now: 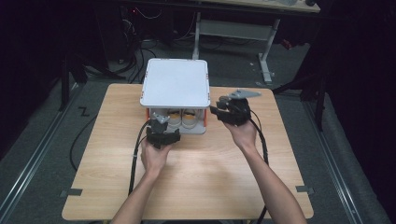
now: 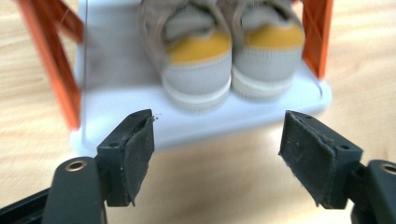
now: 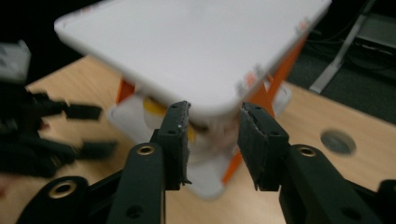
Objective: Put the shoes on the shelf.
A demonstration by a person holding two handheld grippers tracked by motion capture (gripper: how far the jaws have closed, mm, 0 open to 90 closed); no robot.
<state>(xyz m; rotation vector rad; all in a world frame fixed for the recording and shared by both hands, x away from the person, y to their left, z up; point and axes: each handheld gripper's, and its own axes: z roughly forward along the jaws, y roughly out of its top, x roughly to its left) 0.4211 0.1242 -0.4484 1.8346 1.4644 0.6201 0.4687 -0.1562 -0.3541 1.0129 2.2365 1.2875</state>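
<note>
A white two-tier rack (image 1: 175, 84) with orange posts (image 2: 60, 79) stands at the back middle of the wooden table. A pair of small grey shoes (image 1: 180, 119) with yellow heels (image 2: 198, 56) sits on its lower shelf (image 2: 116, 79), heels toward me. My left gripper (image 1: 161, 122) is just in front of the rack, level with the shoes. Its jaws (image 2: 219, 140) stand wide open with nothing between them. My right gripper (image 1: 217, 110) hovers at the rack's right front corner. Its jaws (image 3: 215, 135) are apart and hold nothing, with the white top plate (image 3: 187, 42) just beyond them.
The table (image 1: 201, 177) has bare wood in front of both hands. A round hole cover (image 3: 338, 141) lies in the tabletop to the right of the rack. Desk legs and cables stand on the dark floor behind. The left gripper (image 3: 46, 135) appears blurred in the right gripper view.
</note>
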